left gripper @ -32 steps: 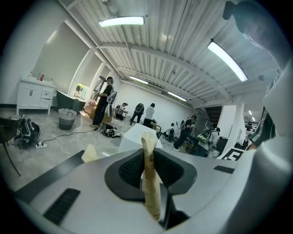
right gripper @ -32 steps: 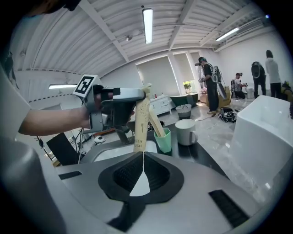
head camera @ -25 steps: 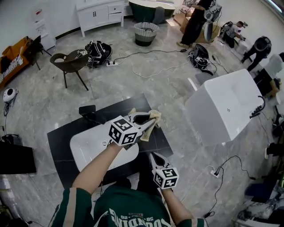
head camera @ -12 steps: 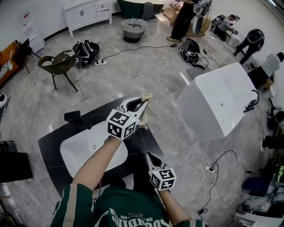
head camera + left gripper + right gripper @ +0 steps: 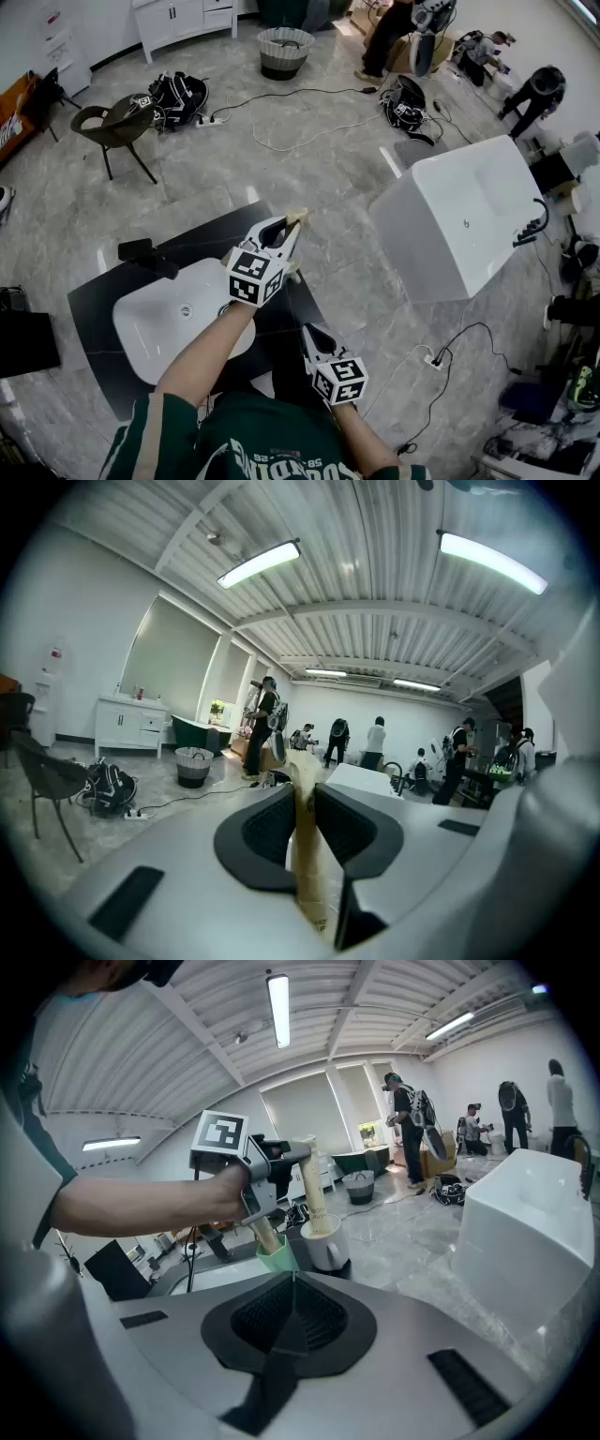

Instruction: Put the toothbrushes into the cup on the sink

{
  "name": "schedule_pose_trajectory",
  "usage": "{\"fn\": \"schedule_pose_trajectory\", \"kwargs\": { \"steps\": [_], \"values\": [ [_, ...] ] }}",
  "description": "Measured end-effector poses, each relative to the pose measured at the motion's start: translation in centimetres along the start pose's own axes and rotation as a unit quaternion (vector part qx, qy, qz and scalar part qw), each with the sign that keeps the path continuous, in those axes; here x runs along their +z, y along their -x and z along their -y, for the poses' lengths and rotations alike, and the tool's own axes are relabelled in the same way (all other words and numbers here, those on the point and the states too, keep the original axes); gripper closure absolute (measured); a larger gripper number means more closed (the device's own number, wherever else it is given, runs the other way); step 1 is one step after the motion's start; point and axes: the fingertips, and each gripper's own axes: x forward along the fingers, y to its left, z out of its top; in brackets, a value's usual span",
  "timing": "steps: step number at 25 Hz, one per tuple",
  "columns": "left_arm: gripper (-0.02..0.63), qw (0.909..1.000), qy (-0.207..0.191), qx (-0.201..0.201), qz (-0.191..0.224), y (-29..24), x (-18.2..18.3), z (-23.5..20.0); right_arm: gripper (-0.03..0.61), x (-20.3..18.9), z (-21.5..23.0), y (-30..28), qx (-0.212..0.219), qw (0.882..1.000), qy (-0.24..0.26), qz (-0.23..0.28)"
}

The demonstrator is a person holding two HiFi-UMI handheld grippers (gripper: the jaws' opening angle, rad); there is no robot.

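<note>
My left gripper [image 5: 292, 223] is shut on a beige toothbrush pack [image 5: 307, 855], which stands upright between its black pads [image 5: 267, 832]. In the right gripper view that pack [image 5: 312, 1190] reaches down into the white cup [image 5: 328, 1246] on the black counter [image 5: 94, 309], beside the white sink basin [image 5: 169, 323]. A second beige pack with a green end [image 5: 270, 1246] slants below the left gripper [image 5: 302, 1152]; I cannot tell what holds it. My right gripper [image 5: 292, 1283] is shut and empty, low and near my body [image 5: 307, 330].
A black faucet [image 5: 145, 255] stands at the basin's far side. A white bathtub [image 5: 459, 225] stands to the right. A chair [image 5: 117, 127], bags, a basket [image 5: 284, 49] and cables lie on the floor behind. Several people are at the back.
My left gripper has tipped more upright with the pack, so less of the pack shows past its jaws. The right gripper has hardly moved.
</note>
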Motion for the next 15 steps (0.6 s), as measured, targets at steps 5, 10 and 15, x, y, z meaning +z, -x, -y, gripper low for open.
{"fn": "schedule_pose_trajectory", "kwargs": {
  "steps": [5, 10, 15],
  "values": [
    [0.543, 0.9989, 0.028, 0.030, -0.021, -0.5, -2.9, -1.1, 0.537, 0.6, 0.5, -2.0, 0.023, 1.000, 0.003, -0.012],
    [0.543, 0.9959, 0.056, 0.029, -0.065, -0.7, -5.5, -1.2, 0.537, 0.8, 0.8, -3.7, 0.051, 0.998, 0.019, -0.035],
    [0.543, 0.9918, 0.067, 0.046, -0.098, -0.2, -7.0, -1.6, 0.537, 0.7, 1.3, -5.3, 0.074, 0.995, 0.034, -0.057]
  ]
}}
